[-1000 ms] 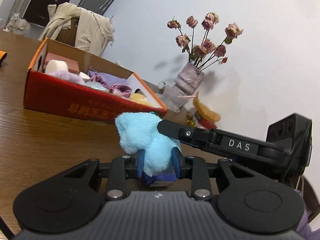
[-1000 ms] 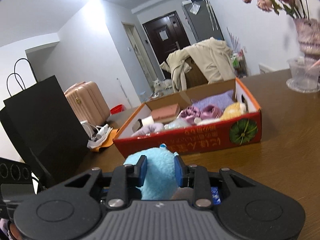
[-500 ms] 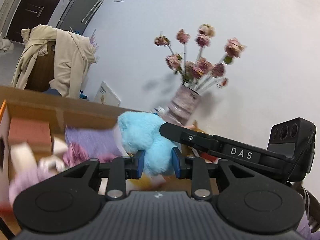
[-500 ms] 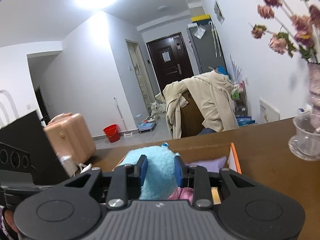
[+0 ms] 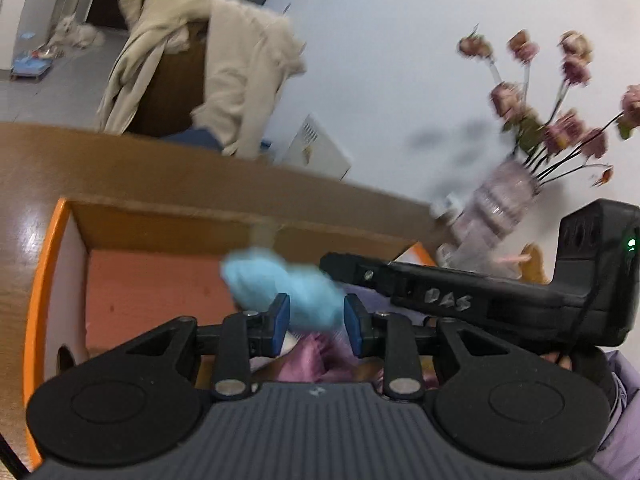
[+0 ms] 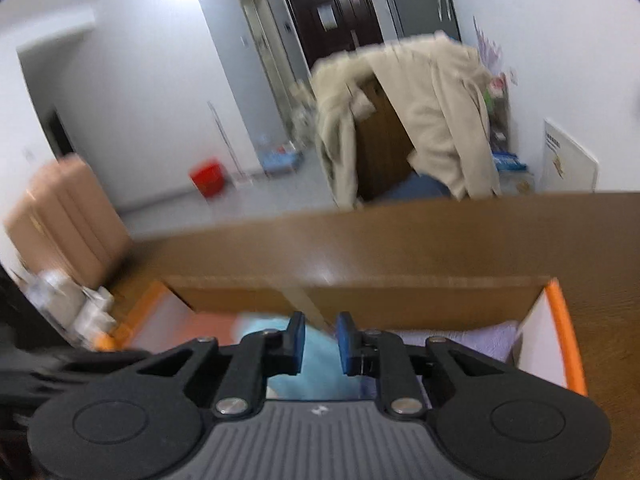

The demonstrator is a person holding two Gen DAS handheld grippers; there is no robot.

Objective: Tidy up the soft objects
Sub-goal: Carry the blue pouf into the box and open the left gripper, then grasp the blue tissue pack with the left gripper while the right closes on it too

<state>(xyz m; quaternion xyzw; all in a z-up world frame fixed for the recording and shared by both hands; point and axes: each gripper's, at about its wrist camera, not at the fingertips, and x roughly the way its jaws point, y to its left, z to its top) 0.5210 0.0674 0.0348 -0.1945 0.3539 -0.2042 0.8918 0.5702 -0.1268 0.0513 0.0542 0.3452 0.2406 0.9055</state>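
Observation:
A light blue plush toy [image 5: 280, 288] hangs over the open cardboard box [image 5: 44, 264], blurred by motion. My left gripper [image 5: 314, 308] is shut on it, its blue pads pressing the fluff from both sides. My right gripper [image 5: 340, 264] reaches in from the right onto the same toy. In the right wrist view the right gripper [image 6: 320, 320] has its jaws closing to a narrow gap, with a part of the blue plush toy [image 6: 316, 364] low between the pads. The box [image 6: 560, 320] holds a pink block [image 5: 152, 288] and purple cloths [image 6: 460, 340].
The box stands on a brown wooden table [image 6: 400, 240]. A vase of dried roses [image 5: 496, 208] stands at the right by the white wall. Beyond the table a beige coat [image 6: 432, 112] hangs over a chair. A pink suitcase [image 6: 60, 216] and a red bucket [image 6: 208, 176] are on the floor.
Both grippers have carried the blue plush from in front of the red box to above its open inside. The right gripper's pads have drawn closer together.

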